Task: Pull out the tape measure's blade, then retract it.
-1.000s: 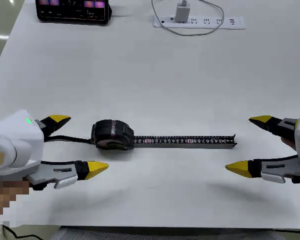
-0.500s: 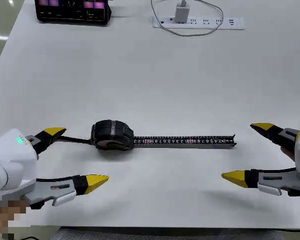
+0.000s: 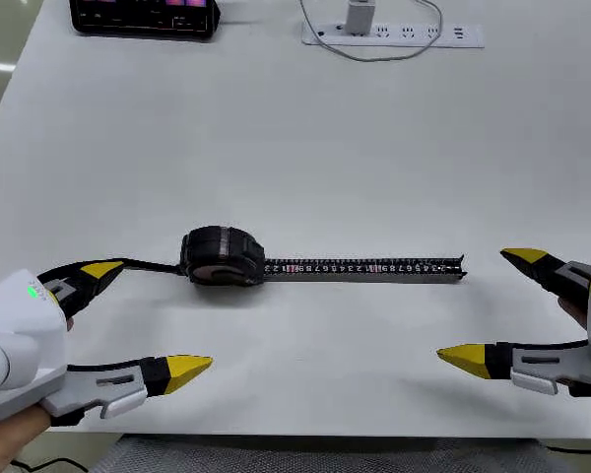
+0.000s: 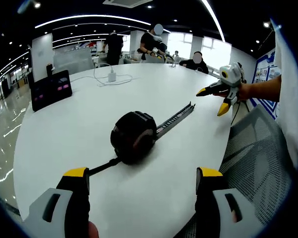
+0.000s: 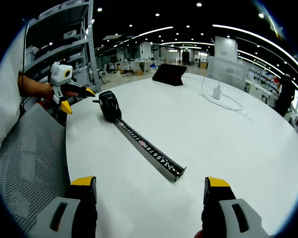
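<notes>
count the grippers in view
2. The left gripper is at the bottom left of the head view, near the tape's case; the right gripper is at the bottom right, beyond the blade. Both are open. None seems hidden.

The table is showing a smooth white top with a soft satin sheen. The case of the tape measure is looking like matt black rubbery plastic, and its blade is reading as a thin dark strip with printed marks. The left gripper and right gripper are wearing glossy white plastic shells and matt yellow tips. At the near edge, a grey chair mesh is looking woven and rough.
</notes>
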The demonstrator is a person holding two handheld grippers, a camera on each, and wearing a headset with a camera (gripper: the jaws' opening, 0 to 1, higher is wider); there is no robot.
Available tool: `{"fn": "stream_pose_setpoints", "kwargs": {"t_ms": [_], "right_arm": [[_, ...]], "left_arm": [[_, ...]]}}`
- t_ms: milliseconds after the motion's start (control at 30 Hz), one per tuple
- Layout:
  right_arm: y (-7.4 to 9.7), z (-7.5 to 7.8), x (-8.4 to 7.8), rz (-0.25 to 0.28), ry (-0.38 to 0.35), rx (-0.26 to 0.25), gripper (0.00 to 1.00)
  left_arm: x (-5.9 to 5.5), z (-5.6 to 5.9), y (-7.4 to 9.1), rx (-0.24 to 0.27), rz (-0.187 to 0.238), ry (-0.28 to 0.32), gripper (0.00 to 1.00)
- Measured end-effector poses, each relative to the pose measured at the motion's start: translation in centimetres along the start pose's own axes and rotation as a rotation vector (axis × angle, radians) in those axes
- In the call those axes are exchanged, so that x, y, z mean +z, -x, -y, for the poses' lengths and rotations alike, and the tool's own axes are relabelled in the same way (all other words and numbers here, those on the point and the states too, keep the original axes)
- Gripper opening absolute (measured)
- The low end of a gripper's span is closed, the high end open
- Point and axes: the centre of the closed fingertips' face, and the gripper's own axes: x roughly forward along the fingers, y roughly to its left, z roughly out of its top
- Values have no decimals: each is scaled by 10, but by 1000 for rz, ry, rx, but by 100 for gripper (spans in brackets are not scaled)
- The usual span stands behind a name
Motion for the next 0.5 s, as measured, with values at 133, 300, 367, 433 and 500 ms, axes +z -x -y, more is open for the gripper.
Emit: {"fn": "stream_pose_setpoints", "kwargs": {"t_ms": [133, 300, 367, 433, 500], "right_arm": [[1, -1, -1, 1, -9, -4, 90], [2, -3, -6, 1, -18, -6, 92], [2, -4, -8, 0, -21, -5, 93], [3, -6, -11, -5, -25, -4, 93], [4, -7, -14, -10, -24, -3, 93]], "left_arm": [[-4, 2, 2, 1, -2, 6, 86], [-8, 2, 4, 4, -2, 16, 87], [-9, 2, 4, 5, -1, 21, 87], [-11, 2, 6, 6, -3, 24, 87], [-13, 2, 8, 9, -3, 29, 87]]}}
